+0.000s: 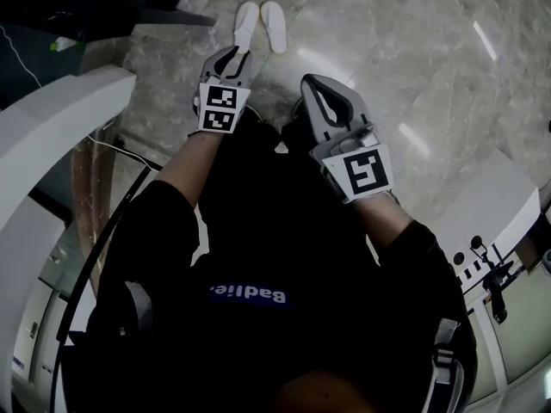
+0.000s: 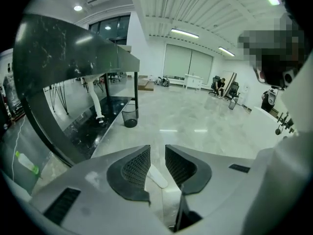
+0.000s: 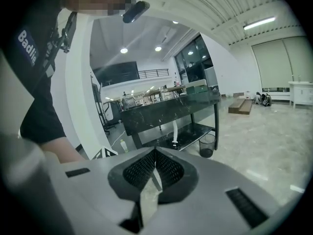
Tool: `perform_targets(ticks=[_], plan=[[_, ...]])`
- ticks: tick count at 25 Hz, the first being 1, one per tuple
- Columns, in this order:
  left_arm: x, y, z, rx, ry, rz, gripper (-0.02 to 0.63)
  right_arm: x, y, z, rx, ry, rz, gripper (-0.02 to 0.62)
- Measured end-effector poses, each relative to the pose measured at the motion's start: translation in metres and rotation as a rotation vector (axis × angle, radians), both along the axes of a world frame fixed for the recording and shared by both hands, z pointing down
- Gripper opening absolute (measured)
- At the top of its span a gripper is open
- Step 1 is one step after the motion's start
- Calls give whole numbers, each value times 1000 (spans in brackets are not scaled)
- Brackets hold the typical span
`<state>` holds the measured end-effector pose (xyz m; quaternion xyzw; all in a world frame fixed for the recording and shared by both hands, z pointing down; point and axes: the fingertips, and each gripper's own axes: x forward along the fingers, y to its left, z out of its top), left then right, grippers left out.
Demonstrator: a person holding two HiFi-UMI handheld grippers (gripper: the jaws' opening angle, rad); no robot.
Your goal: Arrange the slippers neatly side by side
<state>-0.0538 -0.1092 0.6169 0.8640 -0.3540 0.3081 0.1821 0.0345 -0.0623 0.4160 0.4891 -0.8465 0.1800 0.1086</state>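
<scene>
Holds the left gripper (image 1: 234,54) just above the heel of the nearer slipper (image 1: 246,20), fingers (image 2: 136,166) narrowly apart and pressing on nothing, seemingly to leave it lying on the floor (image 1: 413,76) just beside the other slipper (image 1: 274,26). Parks the right gripper (image 1: 314,89) back near the body, fingers (image 3: 168,169) together and empty, probably idle since the pair already looks parallel.

Left grey two-jaw gripper (image 1: 231,58): jaws slightly apart, pointing forward and down.
Right grey two-jaw gripper (image 1: 312,84): jaws closed, tips touching.
Bare left forearm (image 1: 182,169), bare right forearm (image 1: 380,215): both extended forward.
</scene>
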Motion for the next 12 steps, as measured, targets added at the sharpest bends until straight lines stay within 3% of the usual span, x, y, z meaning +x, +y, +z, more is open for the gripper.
perform_targets(ticks=[9, 12], plan=[[2, -19, 135, -40, -119, 14, 71, 19, -11, 76, -15, -8, -2, 0], [-1, -32, 184, -63, -141, -8, 114, 27, -16, 112, -23, 1, 0, 0]])
